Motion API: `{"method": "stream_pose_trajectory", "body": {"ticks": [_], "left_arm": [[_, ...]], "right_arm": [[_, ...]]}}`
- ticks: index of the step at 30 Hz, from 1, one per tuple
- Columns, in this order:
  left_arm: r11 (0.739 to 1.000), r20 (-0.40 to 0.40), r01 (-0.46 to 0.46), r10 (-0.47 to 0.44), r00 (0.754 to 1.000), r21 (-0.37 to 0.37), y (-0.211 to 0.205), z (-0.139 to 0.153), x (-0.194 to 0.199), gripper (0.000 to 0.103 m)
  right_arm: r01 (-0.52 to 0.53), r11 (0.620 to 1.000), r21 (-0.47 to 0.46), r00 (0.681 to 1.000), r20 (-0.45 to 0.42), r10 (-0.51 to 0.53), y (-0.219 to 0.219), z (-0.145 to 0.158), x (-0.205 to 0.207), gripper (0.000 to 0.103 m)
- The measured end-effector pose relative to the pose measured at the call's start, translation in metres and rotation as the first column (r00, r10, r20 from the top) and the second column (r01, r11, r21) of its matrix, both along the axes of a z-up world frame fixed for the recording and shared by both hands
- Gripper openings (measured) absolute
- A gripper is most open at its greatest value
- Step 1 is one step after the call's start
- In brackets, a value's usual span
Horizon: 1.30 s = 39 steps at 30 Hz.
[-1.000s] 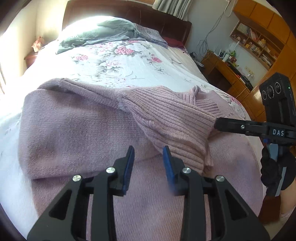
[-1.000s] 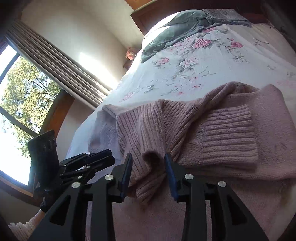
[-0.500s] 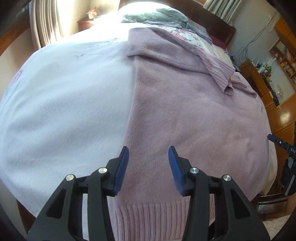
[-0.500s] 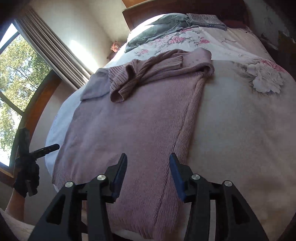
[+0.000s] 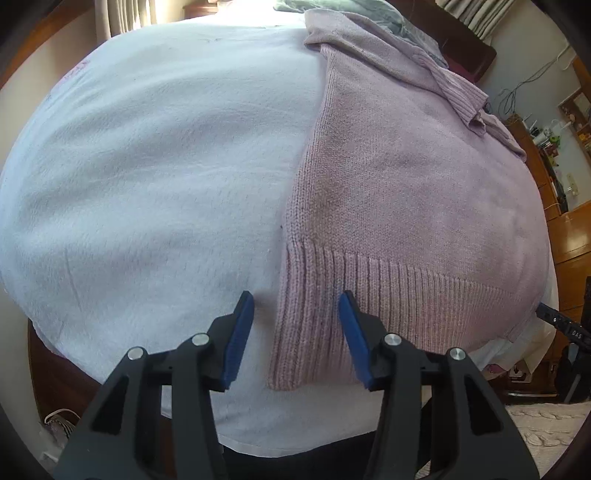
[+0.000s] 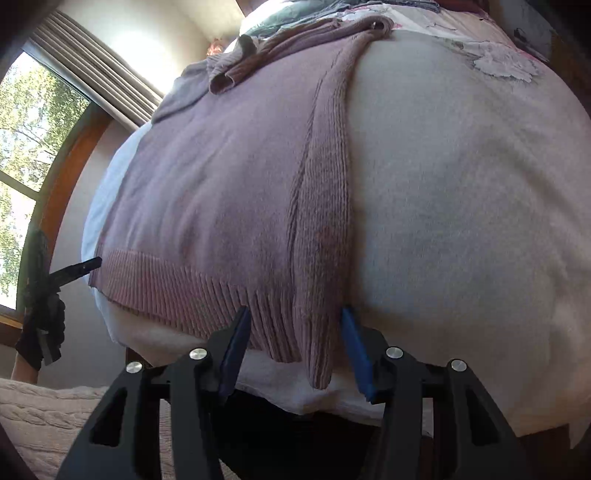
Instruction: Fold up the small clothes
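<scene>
My left gripper had its jaws spread wide, nothing between the blue pads but air above the fabric. It sat low at the foot edge of the bed, pointing up along the mattress. The pink sweater lay flat ahead of it, and its ribbed hem ran across between the pads: the hem's left corner fell inside the gap, with the left pad over bare white sheet and the right pad over the rib knit. I could not tell whether the pads touched the cloth.

My right gripper was likewise released, jaws apart, also low at the bed's foot edge and aimed up the mattress. The sweater's other hem corner hung between its pads, drooping slightly over the mattress edge. A lengthwise crease ran up the sweater's right side from there.

Farther out, the sleeves lay folded across the chest near the neckline. Beyond lay a grey garment and floral bedding. At the left, a window with curtains, and a gloved hand holding the other tool.
</scene>
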<state>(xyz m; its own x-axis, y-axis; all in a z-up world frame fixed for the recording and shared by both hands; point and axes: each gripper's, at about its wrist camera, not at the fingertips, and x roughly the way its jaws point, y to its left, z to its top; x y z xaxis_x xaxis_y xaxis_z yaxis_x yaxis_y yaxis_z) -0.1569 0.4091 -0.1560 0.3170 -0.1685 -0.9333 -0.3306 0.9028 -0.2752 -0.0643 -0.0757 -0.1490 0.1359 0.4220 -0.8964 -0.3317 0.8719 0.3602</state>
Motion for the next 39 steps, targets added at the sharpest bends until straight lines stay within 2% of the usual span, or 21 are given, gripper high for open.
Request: {"method": "stream_pose_trajectory", "body": {"ticks": [7, 9, 12, 14, 16, 18, 19, 22, 25, 29, 35, 37, 39], "left_arm": [[1.0, -0.012, 0.011, -0.011, 1.0, -0.008, -0.004, -0.001, -0.016, 0.052], [1.0, -0.017, 0.008, -0.008, 1.0, -0.012, -0.004, -0.003, -0.017, 0.054], [0.999, -0.004, -0.013, 0.013, 1.0, -0.05, -0.002, -0.005, -0.017, 0.054], [0.995, 0.005, -0.022, 0.023, 1.0, -0.102, -0.003, -0.007, -0.015, 0.052], [0.991, 0.014, -0.014, 0.016, 1.0, -0.135, -0.005, -0.008, -0.015, 0.043], [0.988, 0.019, -0.012, 0.015, 1.0, -0.154, -0.006, -0.008, -0.015, 0.035], [0.985, 0.022, -0.015, 0.019, 1.0, -0.172, -0.004, -0.009, -0.015, 0.027], [0.968, 0.033, -0.048, 0.058, 0.998, -0.246, 0.004, -0.011, -0.019, 0.015], [0.952, 0.065, -0.055, 0.078, 0.995, -0.301, 0.005, -0.003, -0.021, 0.013], [0.915, 0.177, -0.027, 0.107, 0.978, -0.403, 0.004, 0.029, -0.016, 0.013], [0.91, 0.283, 0.022, 0.106, 0.953, -0.414, 0.009, 0.062, 0.019, 0.013], [0.915, 0.304, 0.021, 0.112, 0.946, -0.402, 0.016, 0.064, 0.036, 0.012], [0.912, 0.316, 0.009, 0.133, 0.939, -0.41, 0.026, 0.062, 0.054, 0.012]], "right_arm": [[0.045, 0.998, 0.044, 0.996, -0.084, -0.041, -0.009, -0.044, -0.016, 0.05], [0.054, 0.997, 0.056, 0.993, -0.104, -0.048, -0.01, -0.052, -0.017, 0.04], [0.041, 0.996, 0.075, 0.994, -0.103, -0.033, -0.008, -0.054, -0.019, 0.034], [0.026, 0.995, 0.098, 0.995, -0.102, -0.016, -0.006, -0.053, -0.02, 0.02], [0.022, 0.995, 0.098, 0.995, -0.097, -0.012, -0.004, -0.049, -0.021, 0.019], [0.017, 0.994, 0.112, 0.995, -0.096, -0.006, -0.003, -0.046, -0.021, 0.014], [0.02, 0.991, 0.129, 0.995, -0.1, -0.007, -0.003, -0.044, -0.021, 0.013], [0.035, 0.978, 0.205, 0.993, -0.115, -0.011, -0.008, -0.038, -0.023, 0.011], [0.06, 0.942, 0.331, 0.991, -0.133, -0.016, -0.011, -0.027, -0.024, 0.011], [0.077, 0.867, 0.492, 0.993, -0.112, -0.025, -0.016, 0.005, -0.017, 0.011], [0.103, 0.76, 0.642, 0.995, -0.067, -0.078, -0.026, 0.048, 0.021, 0.011], [0.116, 0.749, 0.653, 0.993, -0.058, -0.104, -0.025, 0.056, 0.037, 0.011], [0.123, 0.757, 0.642, 0.991, -0.044, -0.123, -0.028, 0.059, 0.056, 0.011]]}}
